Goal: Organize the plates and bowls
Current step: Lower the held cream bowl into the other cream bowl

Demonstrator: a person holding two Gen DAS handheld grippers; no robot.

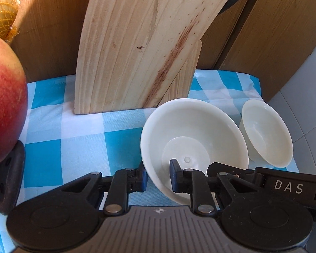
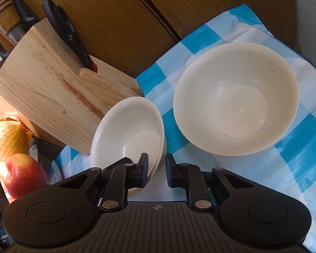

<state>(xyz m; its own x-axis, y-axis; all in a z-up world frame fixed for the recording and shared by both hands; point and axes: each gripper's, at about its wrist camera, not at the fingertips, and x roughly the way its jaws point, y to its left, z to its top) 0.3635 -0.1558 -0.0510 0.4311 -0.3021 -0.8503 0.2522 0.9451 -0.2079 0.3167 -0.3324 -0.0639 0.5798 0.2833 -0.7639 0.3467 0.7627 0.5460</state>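
Left gripper [image 1: 158, 178] jaws clamp near bowl [image 1: 193, 139] rim; right gripper [image 2: 157, 172] jaws likewise; far bowl [image 2: 236, 99] empty.

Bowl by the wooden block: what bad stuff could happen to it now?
The tilted bowl is pinched only at its thin rim by the left gripper and right gripper, so it might slip and drop. It sits close to the knife block and the other bowl, so lifting or swinging it could bump either one.
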